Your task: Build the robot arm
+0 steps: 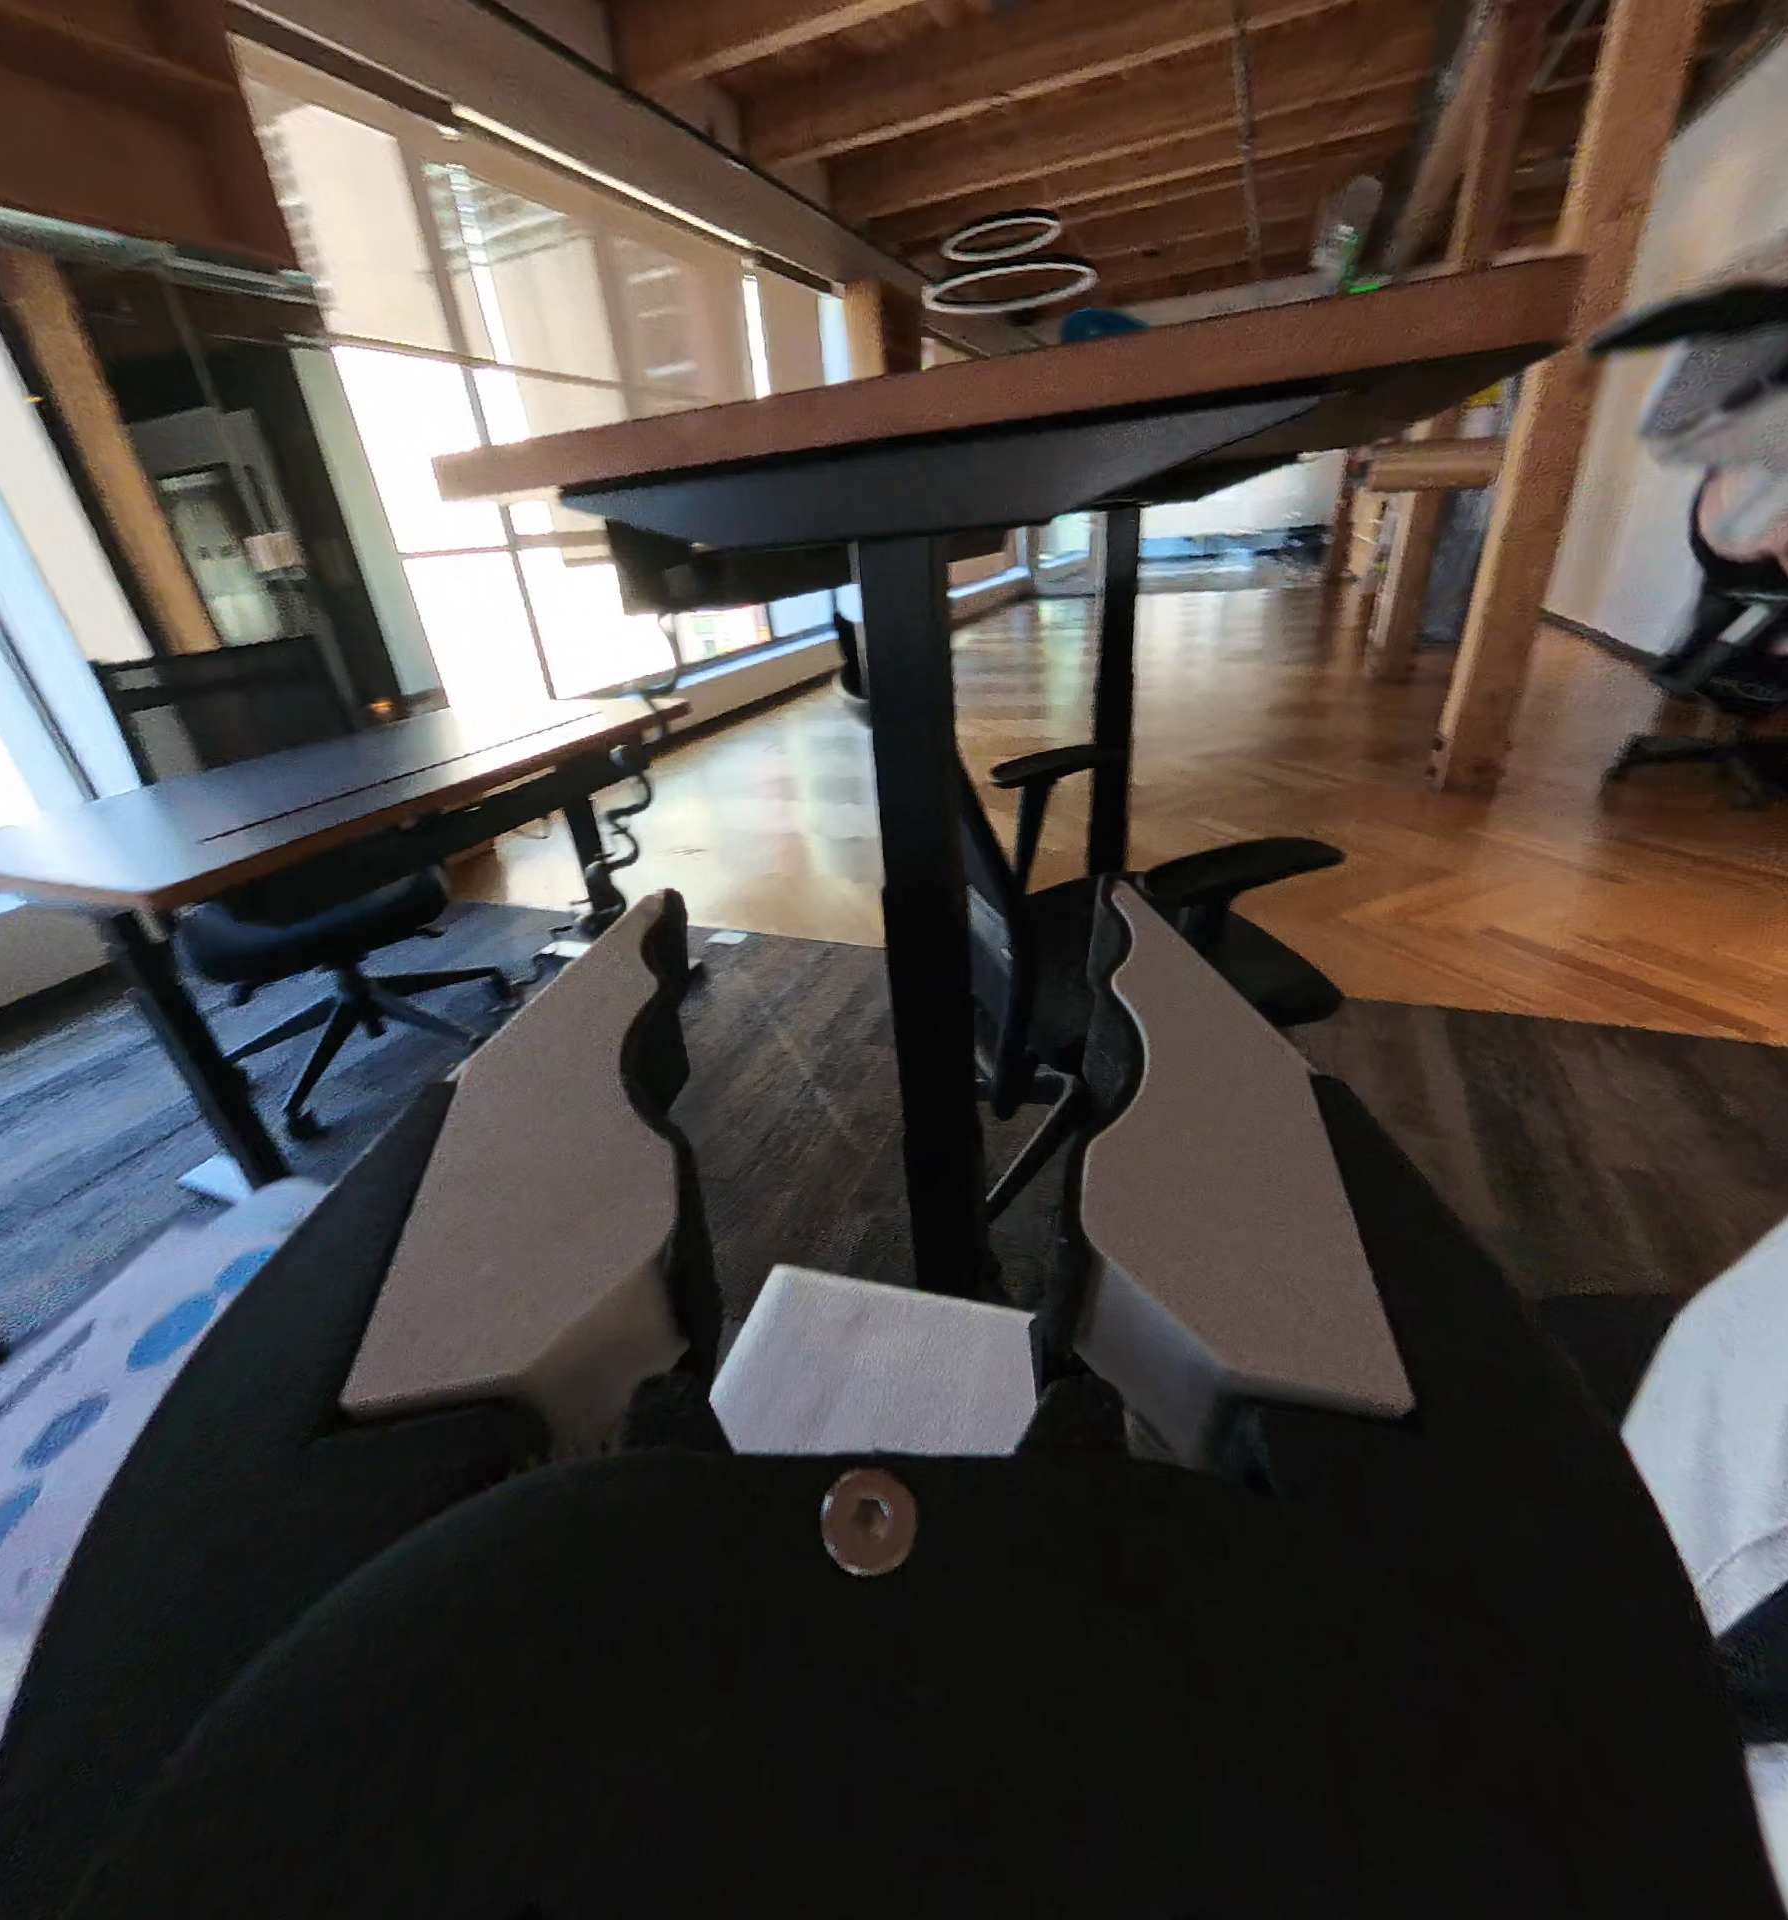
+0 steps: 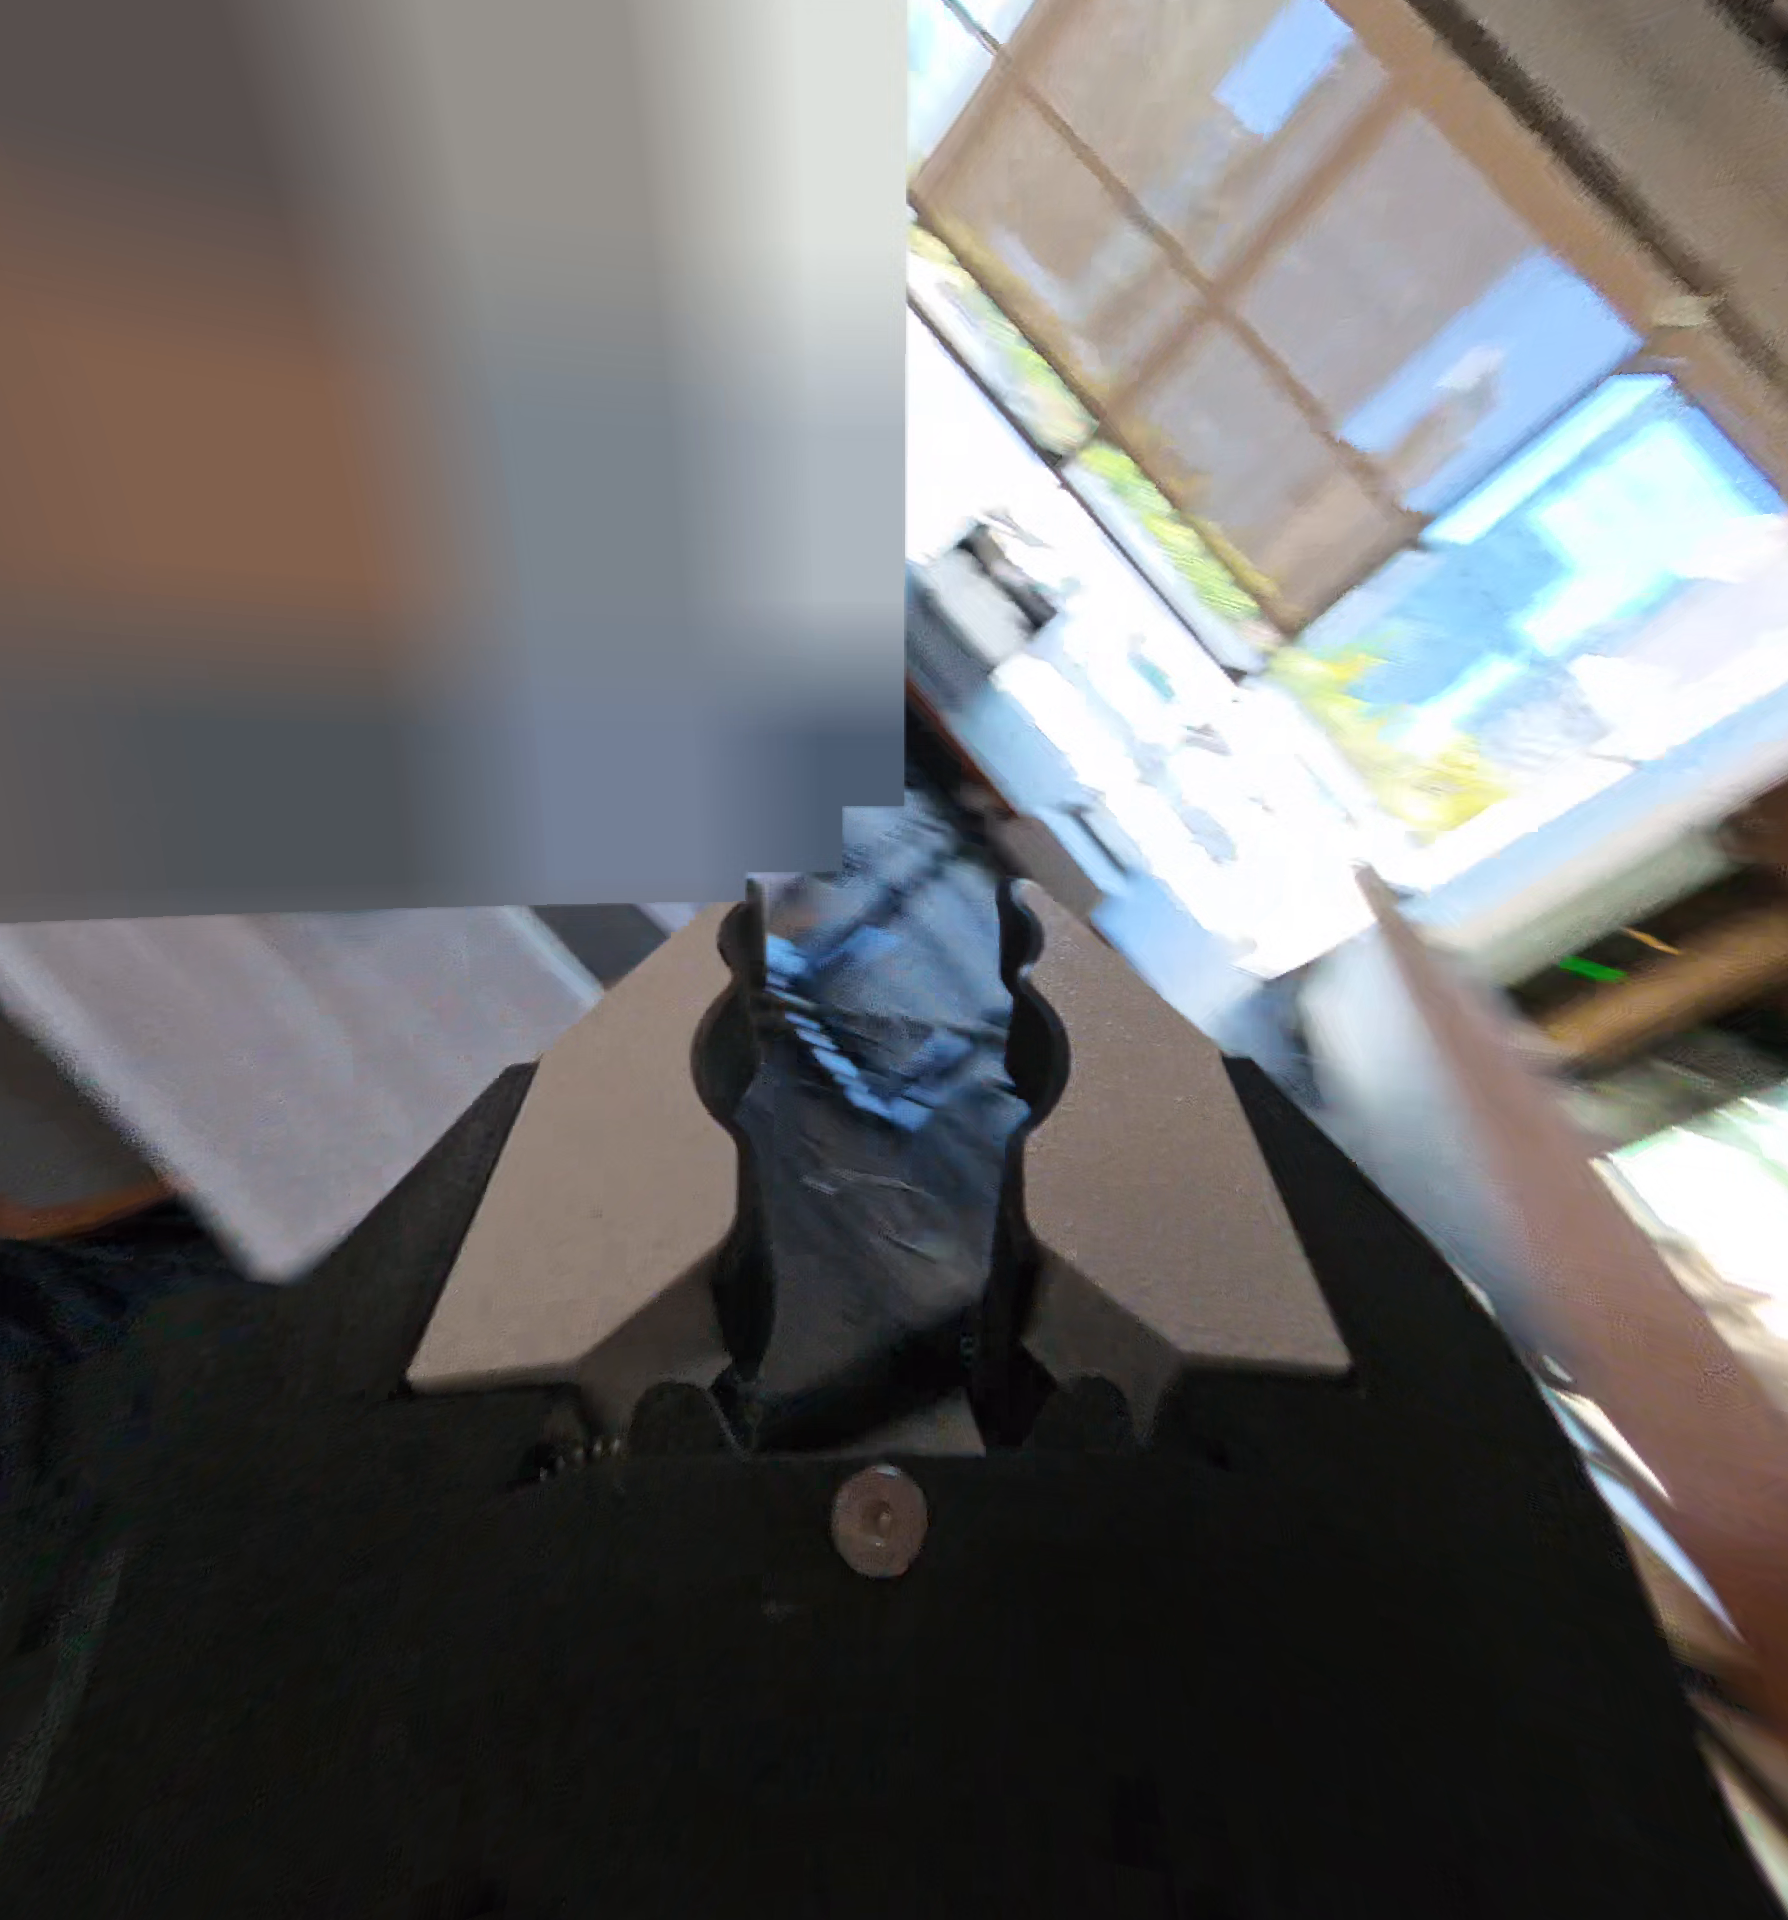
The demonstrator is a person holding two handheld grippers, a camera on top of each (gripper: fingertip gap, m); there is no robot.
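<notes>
Left tool (image 1: 890, 925) agape before desk leg (image 1: 916, 883).

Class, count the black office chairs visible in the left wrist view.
3. One black office chair sits under the low dark desk at left, one behind the tall desk's black leg, one at far right. Others may be hidden.

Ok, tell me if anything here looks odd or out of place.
Nothing stands out. The left tool is open and empty, aimed at a desk leg and a black chair. The right wrist view is tilted and too blurred to judge.
</notes>
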